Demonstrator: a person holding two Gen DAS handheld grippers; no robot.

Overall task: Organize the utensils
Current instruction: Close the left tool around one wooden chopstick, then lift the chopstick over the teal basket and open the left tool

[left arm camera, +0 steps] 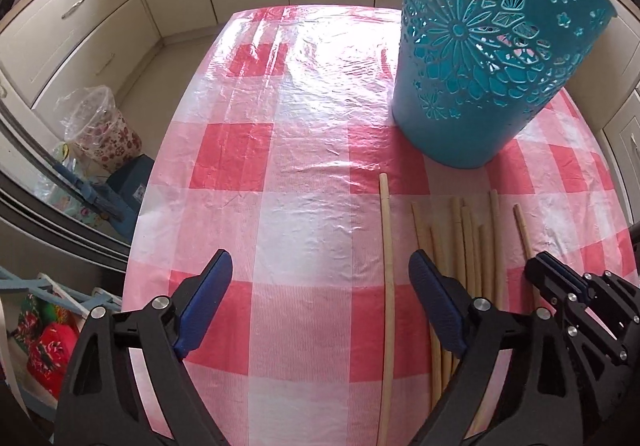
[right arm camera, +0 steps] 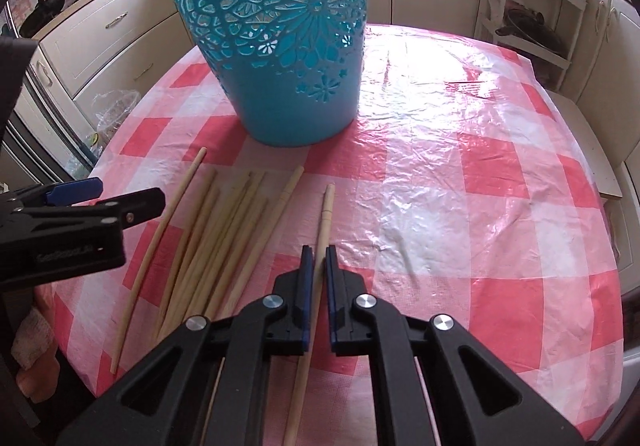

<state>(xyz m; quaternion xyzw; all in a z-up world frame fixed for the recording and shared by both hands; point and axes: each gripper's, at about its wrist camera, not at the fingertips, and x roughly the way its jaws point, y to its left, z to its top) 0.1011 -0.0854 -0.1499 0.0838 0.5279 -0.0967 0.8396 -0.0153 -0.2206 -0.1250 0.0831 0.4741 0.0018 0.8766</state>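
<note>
Chopsticks [right arm camera: 224,230] are lying side by side on the table [right arm camera: 460,205], just before the basket [right arm camera: 280,45], possibly not touching it.

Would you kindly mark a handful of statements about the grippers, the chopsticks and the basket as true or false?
1. The right gripper is closed around one chopstick. True.
2. The left gripper holds a chopstick. False: its jaws are wide open with nothing between them; a lone chopstick merely lies on the tablecloth in the gap.
3. The blue basket lies on its side. False: it stands upright on the table.
4. Several chopsticks lie loose on the tablecloth in front of the basket. True.
5. The chopsticks are already in the basket. False: those visible are on the table, and the basket's inside is not in view.
</note>
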